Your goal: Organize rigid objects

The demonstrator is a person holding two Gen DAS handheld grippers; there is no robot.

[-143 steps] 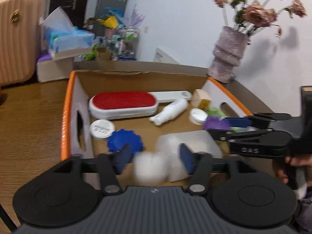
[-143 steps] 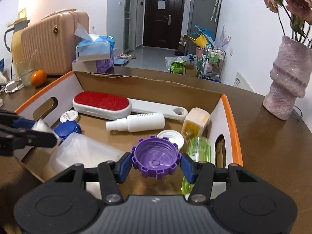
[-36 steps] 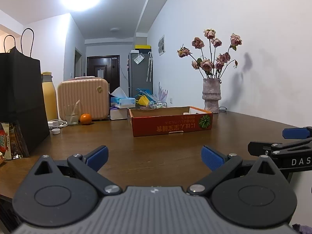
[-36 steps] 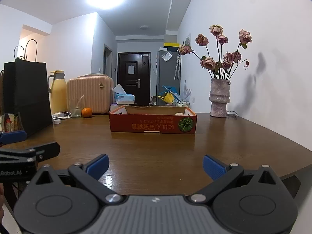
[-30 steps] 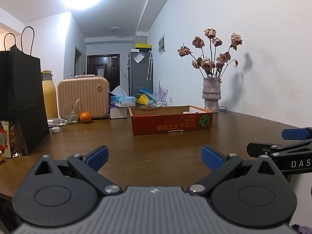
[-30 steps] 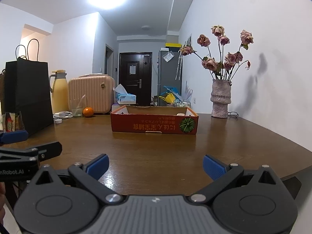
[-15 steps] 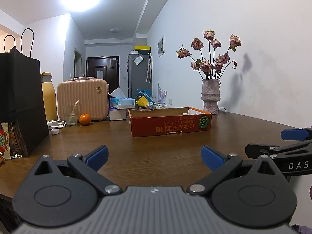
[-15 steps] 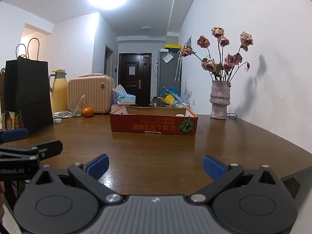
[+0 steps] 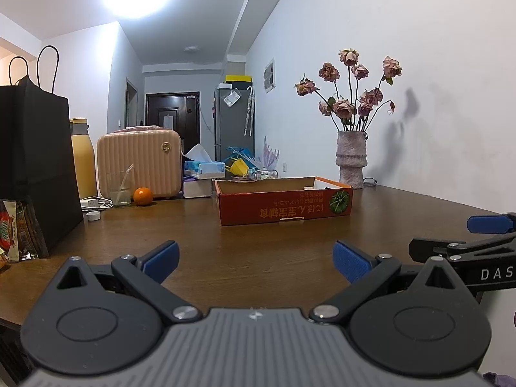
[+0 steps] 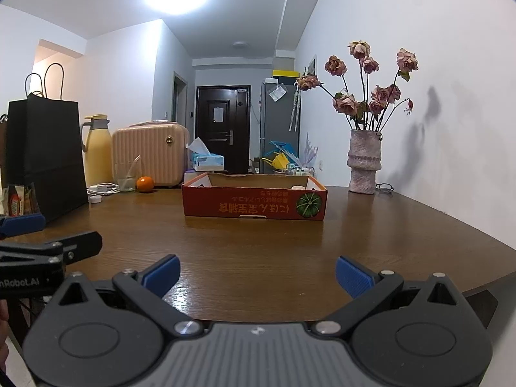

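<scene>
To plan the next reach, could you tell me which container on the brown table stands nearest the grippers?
The red cardboard box with the green pumpkin print; the peach suitcase and yellow jug stand farther back.

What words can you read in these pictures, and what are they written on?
"DAS": white letters on the black right gripper, cut off at the picture edge.
"nRobot.AI": white letters on the black left gripper, start cut off.
Orange characters on the red cardboard box: upside down, not readable.
Print on the snack packet beside the black paper bag: too blurred.
</scene>
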